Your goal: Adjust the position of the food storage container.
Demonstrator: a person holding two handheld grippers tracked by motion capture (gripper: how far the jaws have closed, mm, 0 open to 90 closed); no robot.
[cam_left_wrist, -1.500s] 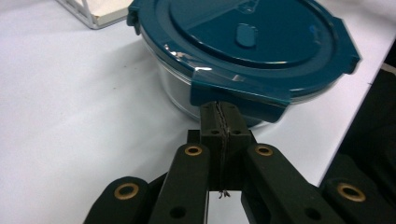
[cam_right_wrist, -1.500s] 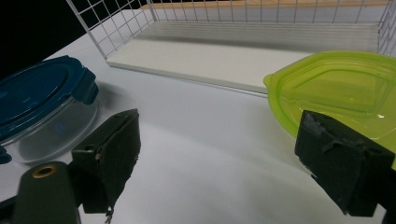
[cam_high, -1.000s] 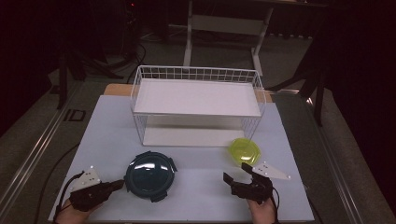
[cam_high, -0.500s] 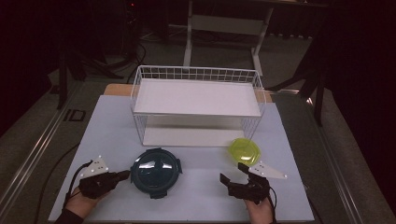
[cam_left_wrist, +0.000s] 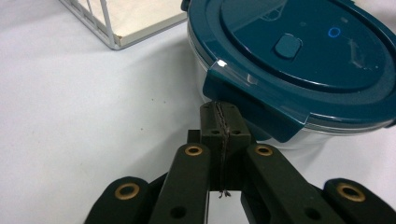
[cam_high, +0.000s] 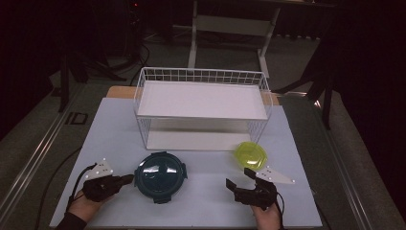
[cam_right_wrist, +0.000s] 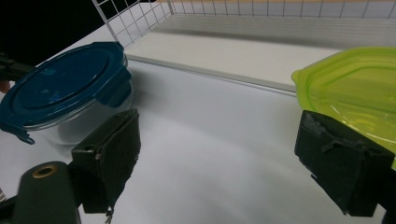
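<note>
A round glass container with a dark teal clip lid (cam_high: 160, 176) sits on the white table near the front. My left gripper (cam_high: 127, 179) lies just left of it, shut. In the left gripper view the closed tips (cam_left_wrist: 219, 114) meet the underside of one lid clip (cam_left_wrist: 254, 109), with nothing seen between the pads. A yellow-green lidded container (cam_high: 250, 155) rests to the right, in front of the rack. My right gripper (cam_high: 239, 178) stands open just in front of it. In the right gripper view (cam_right_wrist: 229, 158) the teal container (cam_right_wrist: 65, 88) lies left and the green one (cam_right_wrist: 355, 93) right.
A white wire rack (cam_high: 201, 76) with two shelves stands at the middle back of the table. The lower shelf (cam_right_wrist: 224, 53) opens toward both containers. The table's front edge (cam_high: 191, 226) runs close under both hands. Dark floor and a stand lie beyond.
My left gripper has slid right, up to the teal container's rim. The right gripper has hardly shifted. Both containers stay about where they were.
</note>
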